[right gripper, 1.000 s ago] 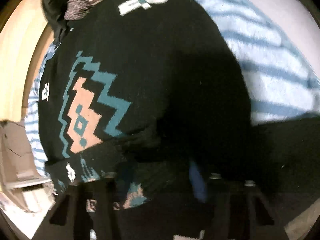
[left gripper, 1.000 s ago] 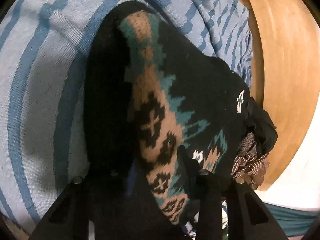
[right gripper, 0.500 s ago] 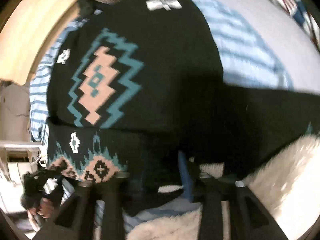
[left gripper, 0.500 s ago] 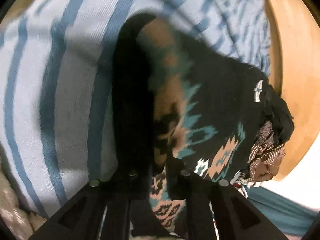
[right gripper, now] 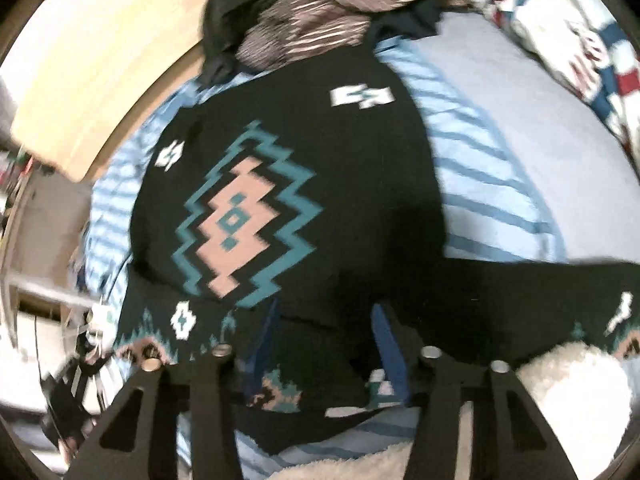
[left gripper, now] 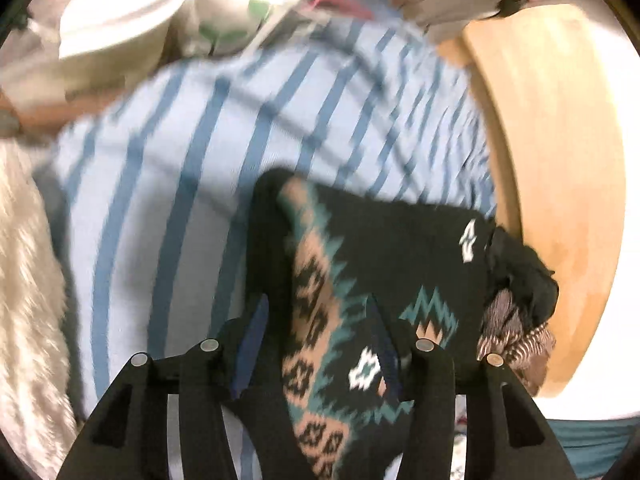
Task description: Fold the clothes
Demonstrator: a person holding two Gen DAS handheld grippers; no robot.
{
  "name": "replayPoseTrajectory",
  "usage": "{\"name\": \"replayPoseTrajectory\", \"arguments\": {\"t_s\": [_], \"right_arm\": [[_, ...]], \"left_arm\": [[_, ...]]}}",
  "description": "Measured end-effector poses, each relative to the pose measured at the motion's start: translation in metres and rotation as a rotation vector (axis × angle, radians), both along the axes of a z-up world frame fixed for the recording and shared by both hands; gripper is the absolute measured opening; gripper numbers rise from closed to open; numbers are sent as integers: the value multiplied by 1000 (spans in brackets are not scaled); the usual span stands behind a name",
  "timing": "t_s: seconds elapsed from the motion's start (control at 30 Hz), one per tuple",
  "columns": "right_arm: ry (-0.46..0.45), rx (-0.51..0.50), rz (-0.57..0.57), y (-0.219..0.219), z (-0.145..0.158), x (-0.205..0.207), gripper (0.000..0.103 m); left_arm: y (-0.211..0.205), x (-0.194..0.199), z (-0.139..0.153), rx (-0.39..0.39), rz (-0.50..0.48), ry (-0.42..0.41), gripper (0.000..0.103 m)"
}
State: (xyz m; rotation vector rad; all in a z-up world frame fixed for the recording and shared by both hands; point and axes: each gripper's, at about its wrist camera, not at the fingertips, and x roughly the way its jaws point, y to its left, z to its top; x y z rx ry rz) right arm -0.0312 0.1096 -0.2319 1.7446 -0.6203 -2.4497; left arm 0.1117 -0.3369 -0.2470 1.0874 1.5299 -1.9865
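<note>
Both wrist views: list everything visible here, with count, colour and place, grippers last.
patterned sweater: one, black with teal, salmon and white motifs, lying on the striped cloth.
striped cloth: one, light blue with darker stripes, spread under the sweater.
wooden board: one, tan, at the cloth's far edge.
clothes heap: dark and brown-striped pieces, beyond the sweater.
fluffy fabric: cream, beside the striped cloth.
quilted fabric: white, red and blue, past the cloth.
left gripper: black, jaws apart, having just opened, sweater edge between them.
right gripper: black, jaws apart over the sweater hem.
</note>
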Motion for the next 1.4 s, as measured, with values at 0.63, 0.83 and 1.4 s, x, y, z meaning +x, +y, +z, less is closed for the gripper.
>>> {"name": "replayPoseTrajectory", "arguments": {"t_s": [0.63, 0.83, 1.4], "right_arm": [[-78, 11, 635, -306, -58, -184, 34], [-50, 192, 725, -381, -84, -196, 22], [-74, -167, 244, -42, -30, -73, 63]], "left_arm": [[-30, -97, -38, -199, -277, -135, 1], [-59, -98, -35, -340, -227, -172, 1], [-50, -47, 18, -49, -8, 42, 12]]}}
